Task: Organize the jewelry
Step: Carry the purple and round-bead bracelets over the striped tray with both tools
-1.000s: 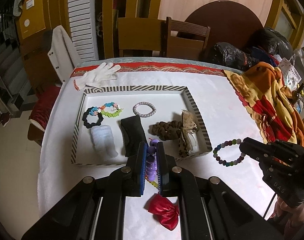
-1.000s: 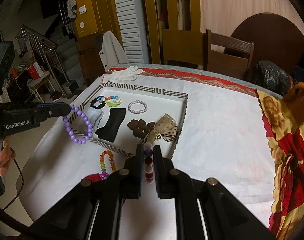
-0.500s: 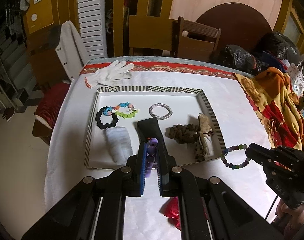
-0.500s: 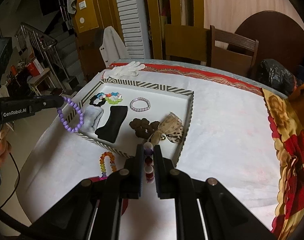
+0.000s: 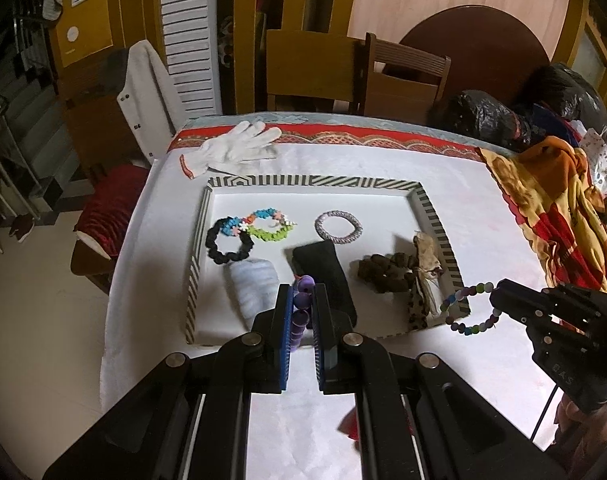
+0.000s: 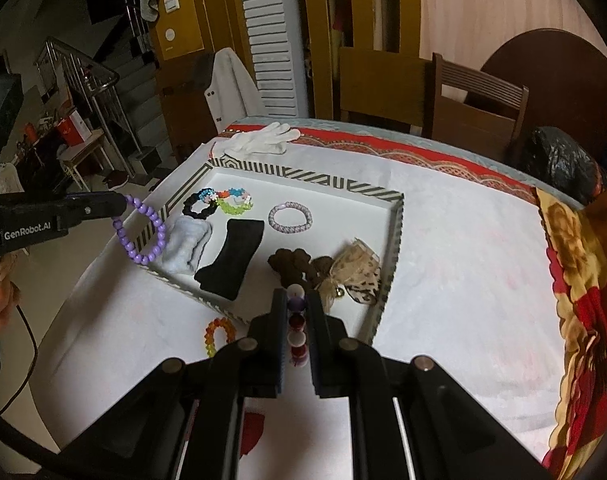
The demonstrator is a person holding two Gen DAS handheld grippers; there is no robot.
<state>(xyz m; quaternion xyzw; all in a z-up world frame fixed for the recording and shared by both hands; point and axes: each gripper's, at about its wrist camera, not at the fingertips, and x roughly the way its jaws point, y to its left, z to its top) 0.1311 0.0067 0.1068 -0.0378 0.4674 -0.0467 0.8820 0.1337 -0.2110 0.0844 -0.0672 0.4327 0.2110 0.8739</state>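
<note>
My left gripper [image 5: 303, 294] is shut on a purple bead bracelet [image 5: 302, 304], which also hangs from it in the right wrist view [image 6: 143, 236] above the near left wall of the striped tray [image 5: 435, 216]. My right gripper [image 6: 296, 300] is shut on a multicoloured bead bracelet [image 6: 296, 330]; in the left wrist view it hangs [image 5: 469, 308] just past the tray's near right corner. The tray holds a black bead bracelet [image 5: 228, 240], a flower bracelet [image 5: 269, 224], a lilac woven bracelet [image 5: 338, 227], a black band [image 5: 323, 272], a pale blue scrunchie [image 5: 253, 286], a brown scrunchie [image 5: 385, 274] and a leopard bow [image 5: 423, 280].
An orange bead bracelet [image 6: 218, 334] lies on the white tablecloth in front of the tray. A red pouch [image 5: 349, 426] shows under my left gripper. A white glove [image 5: 235, 146] lies behind the tray. An orange patterned cloth [image 5: 559, 208] covers the table's right edge. Chairs stand behind.
Both grippers have moved forward and up toward the tray with their bracelets still held. The purple bracelet now hangs over the tray's near left wall.
</note>
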